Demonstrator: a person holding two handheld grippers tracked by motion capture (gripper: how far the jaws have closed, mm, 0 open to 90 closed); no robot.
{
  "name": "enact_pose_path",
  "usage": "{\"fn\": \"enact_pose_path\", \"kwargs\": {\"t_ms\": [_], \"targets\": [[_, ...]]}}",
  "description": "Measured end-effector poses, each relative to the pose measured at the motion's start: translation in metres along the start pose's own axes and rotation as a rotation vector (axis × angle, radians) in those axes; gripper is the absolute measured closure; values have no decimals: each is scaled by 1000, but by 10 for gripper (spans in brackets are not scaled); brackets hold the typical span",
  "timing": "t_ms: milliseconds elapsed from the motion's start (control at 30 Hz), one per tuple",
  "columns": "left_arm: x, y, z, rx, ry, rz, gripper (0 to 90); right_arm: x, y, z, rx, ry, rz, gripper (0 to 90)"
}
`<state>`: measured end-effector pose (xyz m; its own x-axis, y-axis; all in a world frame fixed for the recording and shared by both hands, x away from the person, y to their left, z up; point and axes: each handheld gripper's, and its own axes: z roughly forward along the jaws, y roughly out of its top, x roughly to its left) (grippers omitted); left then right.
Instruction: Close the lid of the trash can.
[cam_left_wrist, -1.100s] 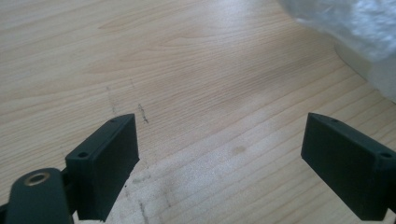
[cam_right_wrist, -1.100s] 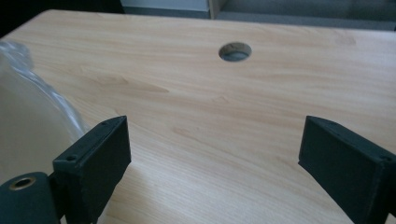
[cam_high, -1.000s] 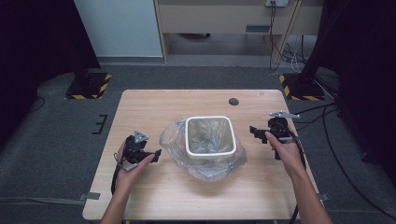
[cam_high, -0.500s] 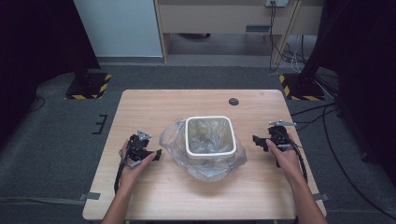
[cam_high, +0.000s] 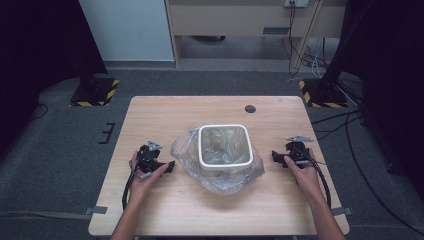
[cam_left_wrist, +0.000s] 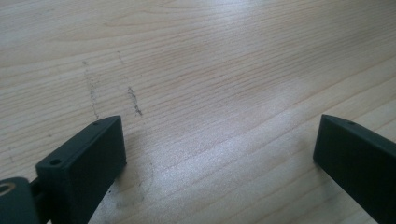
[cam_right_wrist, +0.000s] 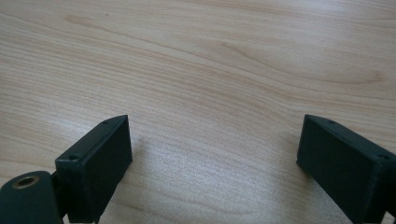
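Over the last second the right gripper (cam_high: 276, 156) has been lowered from a raised position at the 3 o'clock side of the white bin (cam_high: 224, 146) down toward the tabletop (cam_high: 165, 112), while the left gripper (cam_high: 167, 166) has been kept almost in place at the 9 o'clock side. Both sets of fingers (cam_left_wrist: 81, 163) are seen spread wide with nothing between them, and bare wood is seen below the right gripper's fingers (cam_right_wrist: 95, 163) as well. The clear plastic bag (cam_high: 190, 150), already lining the bin and bunched around its base, has been let go; the lining work is judged finished or paused. The bin sits near the middle of the tabletop, well clear of every edge. Open room is left toward 12 o'clock, apart from a small dark disc (cam_high: 250, 108), and toward 6 o'clock between the forearms.
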<state>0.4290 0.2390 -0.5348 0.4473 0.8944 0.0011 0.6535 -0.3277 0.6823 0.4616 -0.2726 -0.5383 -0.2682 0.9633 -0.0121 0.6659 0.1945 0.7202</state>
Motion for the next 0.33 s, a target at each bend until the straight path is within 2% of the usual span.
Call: {"fn": "enact_pose_path", "kwargs": {"t_ms": [100,167,333], "targets": [[1,-2,1,-18,-5,5,0,1,-2,-1,0,6,3,66],[1,-3,0,-29,-5,8,0,0,-4,-2,13,-6,8,7],[1,-4,0,-29,-5,8,0,0,-5,-3,20,-32,36,3]]}}
